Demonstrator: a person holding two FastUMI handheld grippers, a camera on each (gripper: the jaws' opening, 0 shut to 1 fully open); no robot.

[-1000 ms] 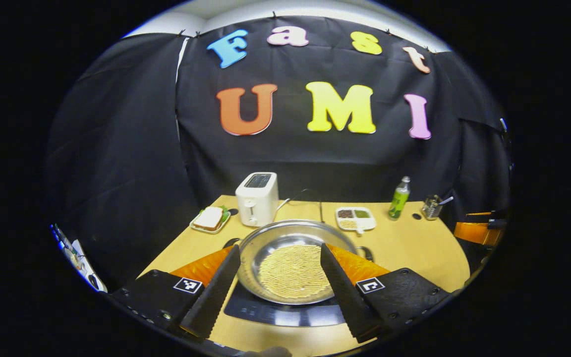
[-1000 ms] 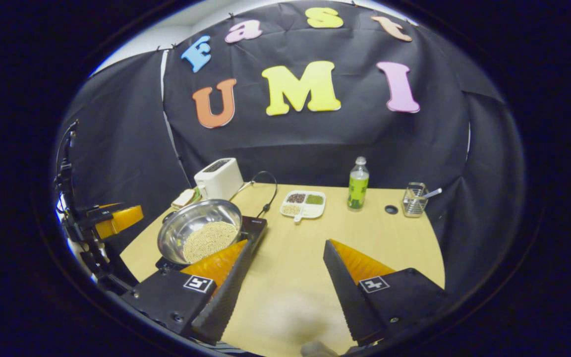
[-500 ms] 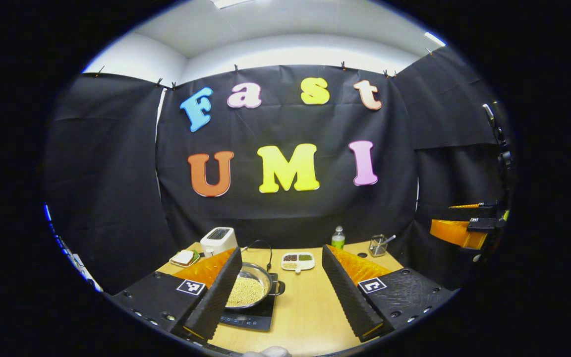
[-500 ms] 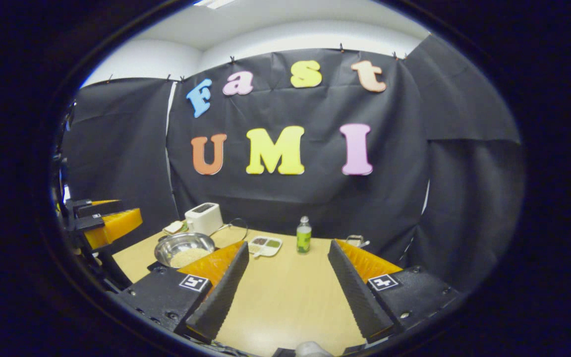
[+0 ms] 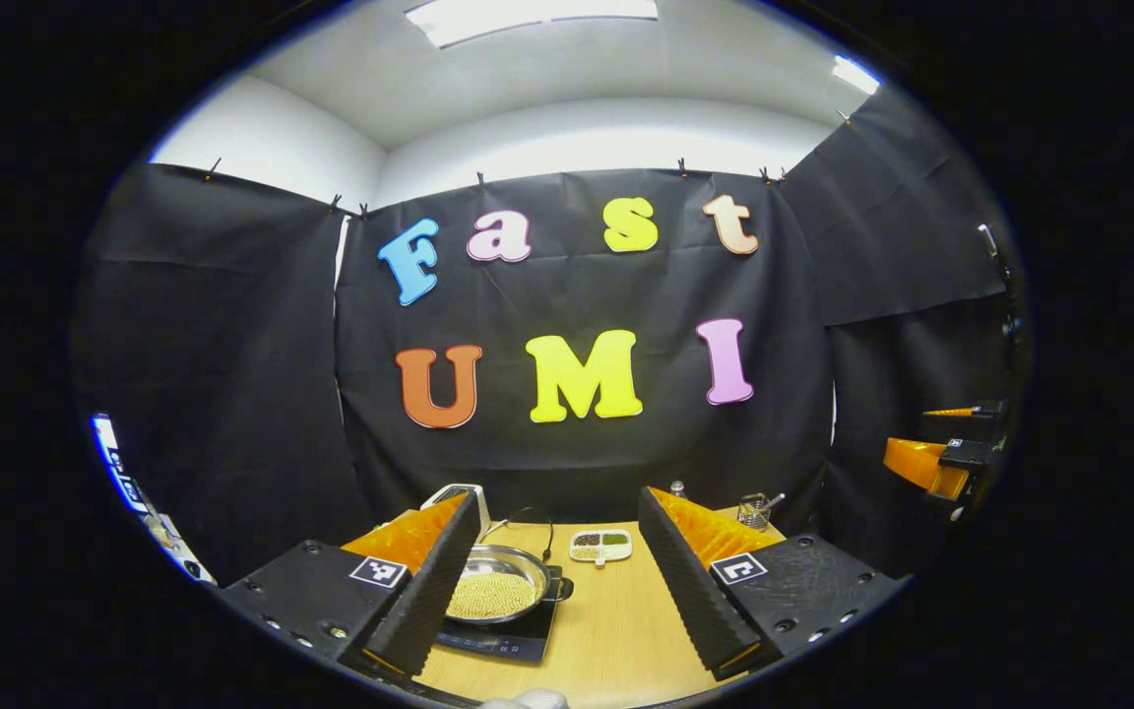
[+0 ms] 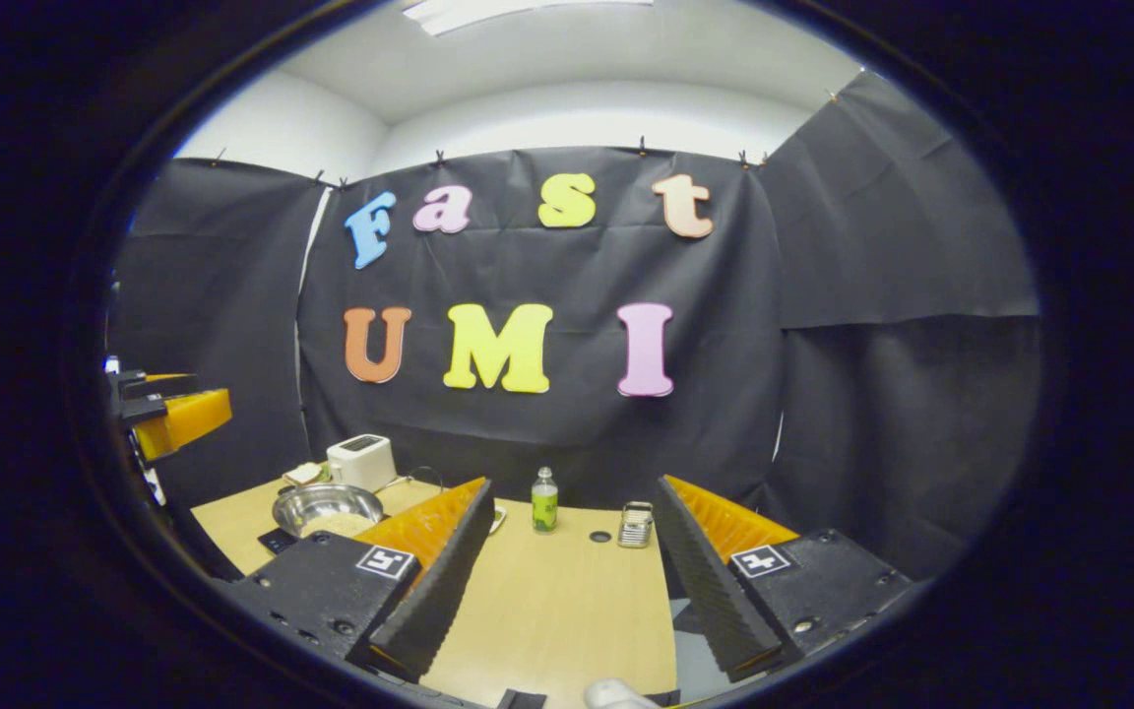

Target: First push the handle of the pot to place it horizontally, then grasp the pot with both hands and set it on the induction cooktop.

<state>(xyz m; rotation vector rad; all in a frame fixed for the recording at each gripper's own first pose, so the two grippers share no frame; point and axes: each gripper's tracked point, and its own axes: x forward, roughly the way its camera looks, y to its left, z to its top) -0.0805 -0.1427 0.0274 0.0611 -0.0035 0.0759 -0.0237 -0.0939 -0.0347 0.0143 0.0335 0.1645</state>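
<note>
the pot (image 5: 498,589), holding pale grains, is being seen resting on the induction cooktop (image 5: 498,638) on the wooden table (image 5: 616,630), its short handle pointing sideways. the left gripper (image 5: 552,581) and right gripper (image 6: 567,581) are both being held spread wide, gripping nothing, well apart from the pot. the placing step is being judged complete; little beyond keeping clear is being called for next.

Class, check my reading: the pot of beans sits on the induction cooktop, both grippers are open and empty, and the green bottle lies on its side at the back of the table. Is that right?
One detail is wrong. The green bottle stands upright, as the right gripper view shows. The rest holds: the pot sits on the induction cooktop, and the left gripper and right gripper are open and empty.
</note>
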